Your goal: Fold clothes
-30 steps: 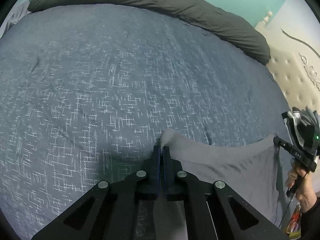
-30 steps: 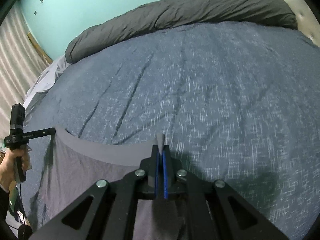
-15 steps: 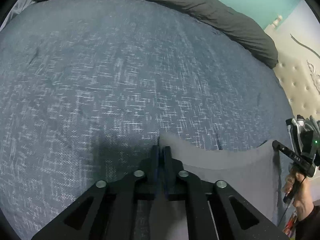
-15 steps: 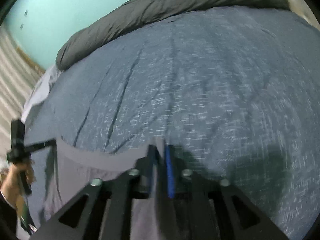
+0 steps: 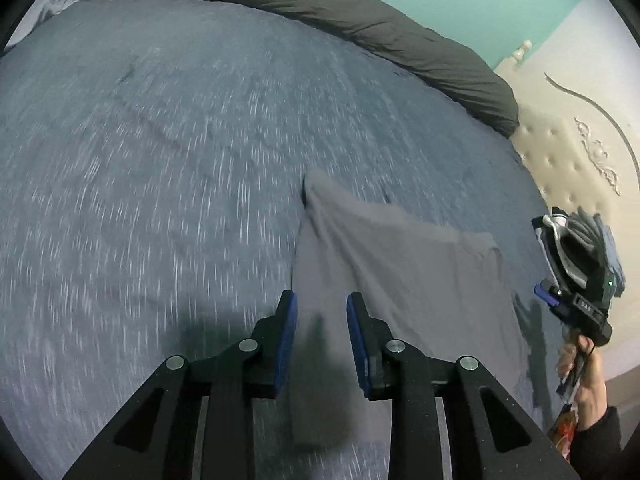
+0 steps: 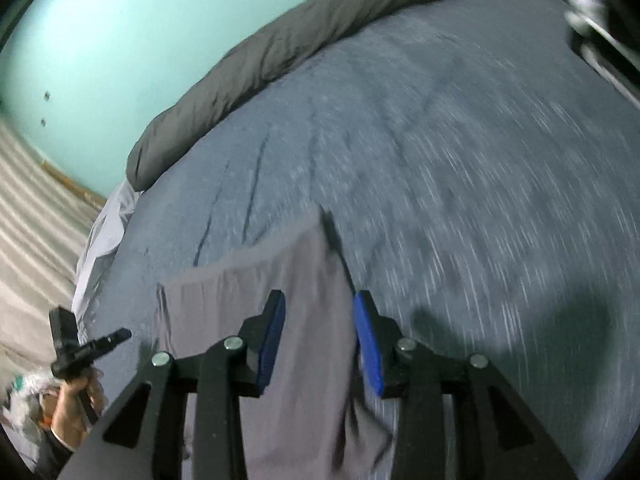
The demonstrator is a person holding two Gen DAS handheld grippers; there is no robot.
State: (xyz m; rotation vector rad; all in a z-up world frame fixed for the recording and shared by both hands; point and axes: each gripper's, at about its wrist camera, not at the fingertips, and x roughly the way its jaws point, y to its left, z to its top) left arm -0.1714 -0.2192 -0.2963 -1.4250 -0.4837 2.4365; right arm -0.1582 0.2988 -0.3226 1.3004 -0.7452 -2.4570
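Lying flat on the flecked blue bedspread [image 5: 160, 200], smooth grey garment [image 5: 400, 272]; both tools' jaws opening, gripping nothing.

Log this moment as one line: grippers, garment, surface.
left gripper: opening, nothing pinched | right gripper: opening, nothing pinched | garment: grey, released, lying on bed | view: motion-blurred

A home bedroom: a bed [image 5: 160, 160] with blue-grey cover, tufted cream headboard [image 5: 560, 160] and teal wall [image 6: 120, 40].
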